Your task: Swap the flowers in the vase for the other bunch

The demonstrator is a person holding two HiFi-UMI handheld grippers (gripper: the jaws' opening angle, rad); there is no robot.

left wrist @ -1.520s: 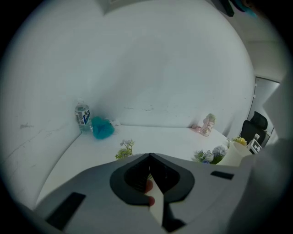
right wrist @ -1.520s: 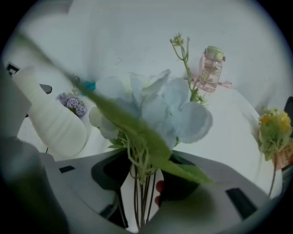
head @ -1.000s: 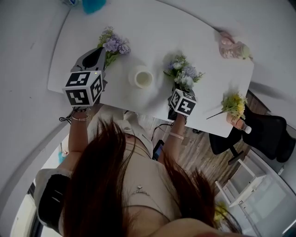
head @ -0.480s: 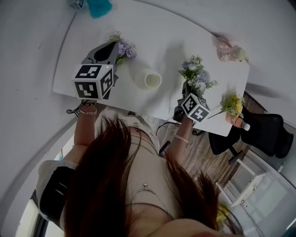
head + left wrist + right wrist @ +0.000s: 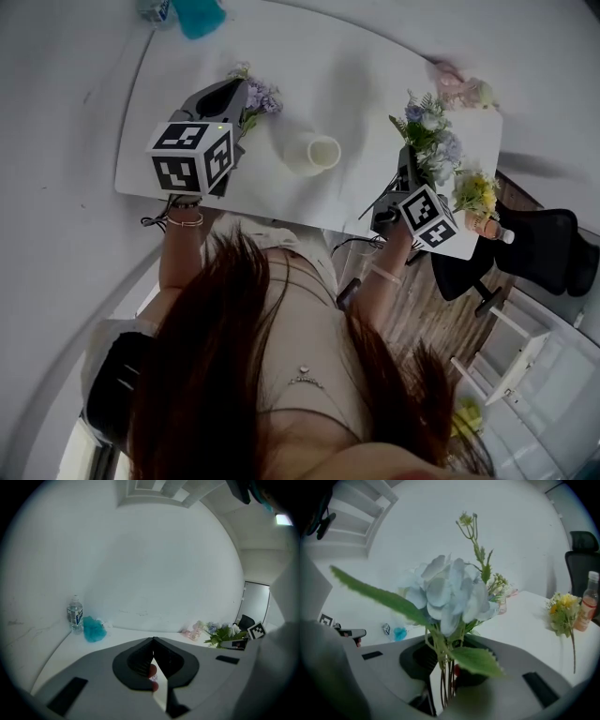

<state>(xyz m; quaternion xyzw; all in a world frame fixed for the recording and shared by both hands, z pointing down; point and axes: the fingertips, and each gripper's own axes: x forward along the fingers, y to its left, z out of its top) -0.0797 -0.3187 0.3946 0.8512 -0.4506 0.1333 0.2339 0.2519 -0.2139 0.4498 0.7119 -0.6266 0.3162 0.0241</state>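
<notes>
Right gripper (image 5: 411, 171), jaws just closed further, clamps the blue bunch (image 5: 431, 131) right of the empty vase (image 5: 300, 156), apparently for insertion; left gripper (image 5: 230, 94) is closed.

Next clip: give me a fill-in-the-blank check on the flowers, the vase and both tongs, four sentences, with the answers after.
1. The right tongs grip the stems of the pale ___ bunch.
2. The white vase holds ___ flowers.
3. The left tongs are ___.
4. The yellow flowers are beside a ___ of pink liquid.

Missing words: blue; no; shut; bottle.

Note: the right tongs have just been closing, with the stems between them.
</notes>
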